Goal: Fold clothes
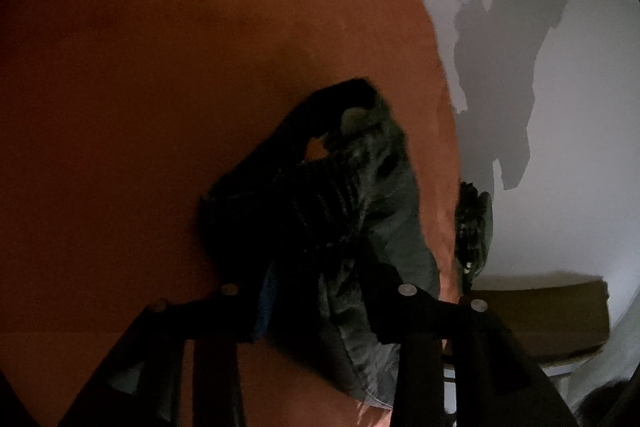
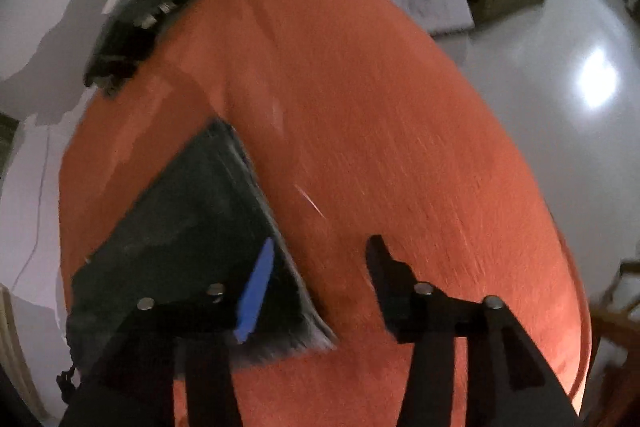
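in the left wrist view, the left gripper (image 1: 316,311) sits at the bottom centre of the frame with a dark, crumpled garment (image 1: 332,195) bunched between and above its two fingers; the cloth fills the gap between them, so the tongs look clenched on it, though the scene is dim and the exact contact is hard to make out. the garment rises from the gripper toward the middle of the frame, showing ribbed black fabric and a greyer, creased part on its right side. it hangs over an orange surface (image 1: 140,75) that covers the left and centre of the picture. a white floor (image 1: 580,187) with grey shadows fills the right side, and a brown box (image 1: 552,319) lies at the lower right. in the right wrist view, the right gripper (image 2: 304,287) is at the bottom of the frame with its fingers spread well apart, released, and nothing between them but the orange surface (image 2: 380,107). a flat dark folded piece (image 2: 188,227) with a blue strip (image 2: 256,295) lies at the lower left, partly under the gripper's left finger. a second dark item (image 2: 132,23) sits at the upper left edge of the orange surface, blurred.
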Available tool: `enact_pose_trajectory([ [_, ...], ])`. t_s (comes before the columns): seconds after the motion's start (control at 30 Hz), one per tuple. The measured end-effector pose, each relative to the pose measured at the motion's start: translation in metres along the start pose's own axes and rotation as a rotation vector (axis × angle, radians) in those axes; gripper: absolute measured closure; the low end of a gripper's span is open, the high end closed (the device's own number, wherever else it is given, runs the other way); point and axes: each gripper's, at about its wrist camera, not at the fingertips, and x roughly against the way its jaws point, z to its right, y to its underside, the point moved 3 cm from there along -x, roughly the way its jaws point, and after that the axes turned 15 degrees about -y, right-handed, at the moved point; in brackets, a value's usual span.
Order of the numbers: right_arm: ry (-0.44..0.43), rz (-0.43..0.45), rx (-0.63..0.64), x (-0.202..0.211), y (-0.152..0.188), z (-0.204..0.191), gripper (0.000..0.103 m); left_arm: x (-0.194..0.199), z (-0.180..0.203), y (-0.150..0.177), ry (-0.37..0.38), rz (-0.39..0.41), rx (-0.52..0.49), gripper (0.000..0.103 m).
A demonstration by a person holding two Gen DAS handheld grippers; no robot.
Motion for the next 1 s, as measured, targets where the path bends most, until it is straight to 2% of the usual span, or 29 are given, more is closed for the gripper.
enact_pose_trajectory([
  [0.1, -0.026, -0.015, 0.067, -0.026, -0.029, -0.033, 0.046, 0.014, 0.002, 0.001, -0.011, 0.034, -0.019, 0.061],
  [0.2, 0.005, -0.082, 0.177, -0.072, -0.043, -0.063, 0.046, 0.025, 0.003, -0.001, -0.015, 0.081, 0.004, 0.06],
  [0.3, 0.105, -0.171, 0.267, -0.122, -0.055, -0.081, 0.046, 0.04, 0.002, -0.006, -0.023, 0.144, 0.029, 0.06],
  [0.37, 0.238, -0.174, 0.318, -0.144, -0.06, -0.087, 0.078, 0.047, 0.005, -0.009, -0.043, 0.182, 0.037, 0.06],
  [0.4, 0.236, -0.142, 0.306, -0.142, -0.062, -0.09, 0.088, 0.049, 0.012, -0.012, -0.063, 0.201, 0.034, 0.06],
  [0.57, 0.213, 0.016, 0.304, -0.118, -0.065, -0.117, 0.089, 0.057, 0.045, -0.018, -0.124, 0.254, -0.038, 0.06],
  [0.67, 0.198, 0.094, 0.292, -0.102, -0.069, -0.125, 0.089, 0.068, 0.071, -0.022, -0.199, 0.355, -0.11, 0.06],
  [0.77, 0.219, 0.126, 0.288, -0.1, -0.076, -0.125, 0.089, 0.074, 0.089, -0.022, -0.205, 0.411, -0.158, 0.06],
  [0.87, 0.244, 0.081, 0.26, -0.123, -0.08, -0.115, 0.089, 0.057, 0.106, -0.021, -0.205, 0.393, -0.205, 0.06],
  [1.0, 0.24, 0.103, 0.341, -0.125, -0.074, -0.149, 0.087, 0.037, 0.108, -0.015, -0.226, 0.332, -0.237, 0.06],
])
